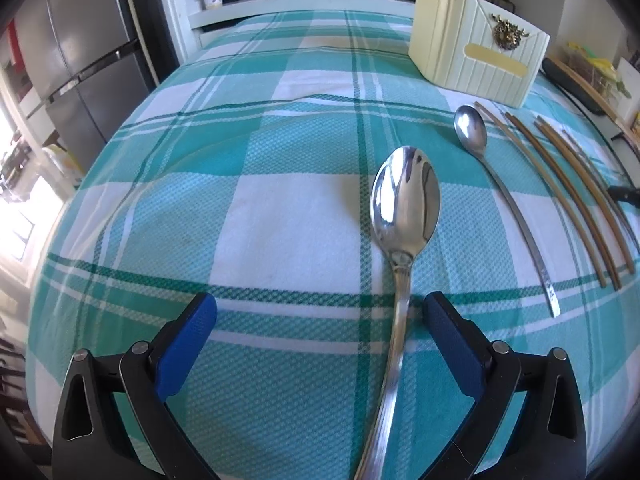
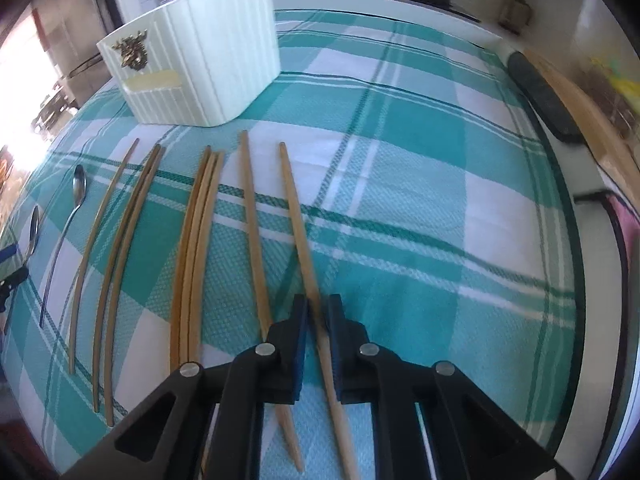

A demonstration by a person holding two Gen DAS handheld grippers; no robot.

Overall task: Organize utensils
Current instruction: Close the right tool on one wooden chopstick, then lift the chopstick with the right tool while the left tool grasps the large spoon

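A kitchen table is being covered by a green-and-white checked cloth [image 1: 280,216], with a stove and jars behind. The left gripper [image 1: 320,312] is being held wide open, a large spoon [image 1: 406,204] lying between its blue pads, untouched; for a sound grip the handle should be centred before closing. Right of it a slimmer spoon [image 1: 472,130] and chopsticks are being kept in rows. The right gripper [image 2: 319,312] is being held nearly shut on one chopstick [image 2: 298,216], its neighbour [image 2: 252,216] lying just left, close enough to be snagged. The cream holder [image 2: 208,68] is standing ahead and left, probably the destination; lifting straight up is advised.
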